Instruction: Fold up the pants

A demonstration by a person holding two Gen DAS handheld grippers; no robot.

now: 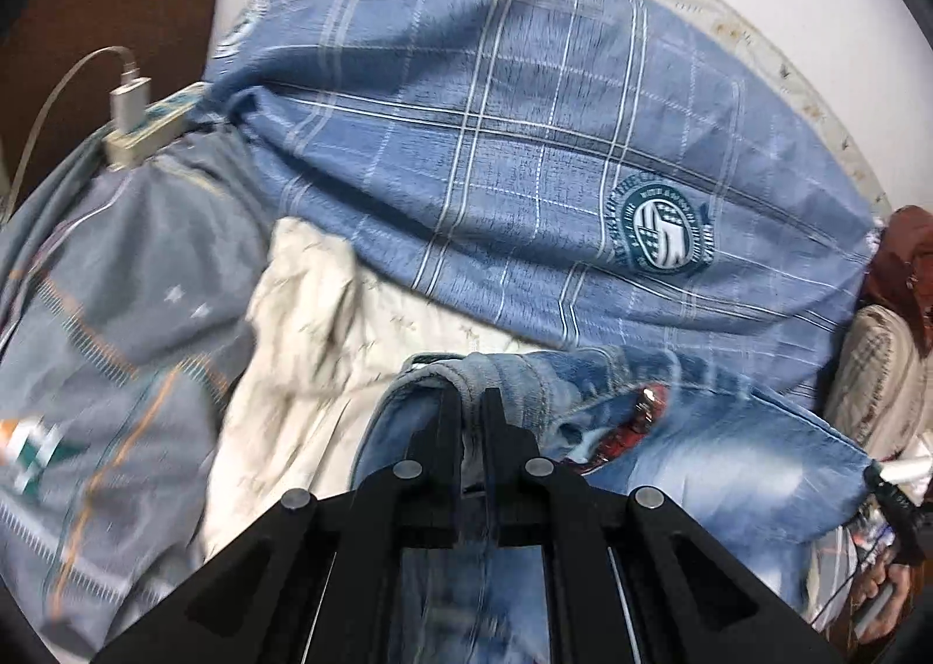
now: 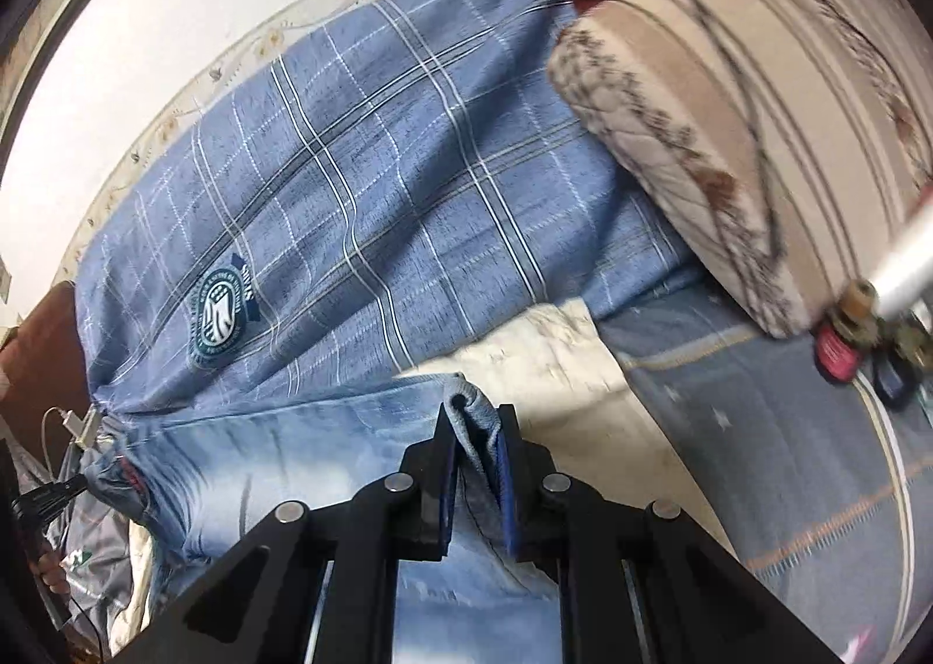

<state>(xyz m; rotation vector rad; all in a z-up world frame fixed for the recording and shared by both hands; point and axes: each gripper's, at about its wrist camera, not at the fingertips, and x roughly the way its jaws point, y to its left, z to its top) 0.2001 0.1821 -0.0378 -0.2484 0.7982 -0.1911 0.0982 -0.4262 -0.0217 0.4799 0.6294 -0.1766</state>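
Denim jeans [image 1: 729,466] hang stretched between both grippers: the left gripper [image 1: 472,401] pinches one bunched edge, and the right gripper [image 2: 475,419] clamps a folded corner. Toward twelve o'clock lies a cream sheet [image 1: 326,349], then a blue checked blanket [image 1: 495,139] against the white wall [image 2: 175,11].

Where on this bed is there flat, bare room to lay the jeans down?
Freest: the cream sheet between blue plaid blanket and grey quilt. Crowded: the charger side and by the beige pillow. Both grippers hold the jeans.
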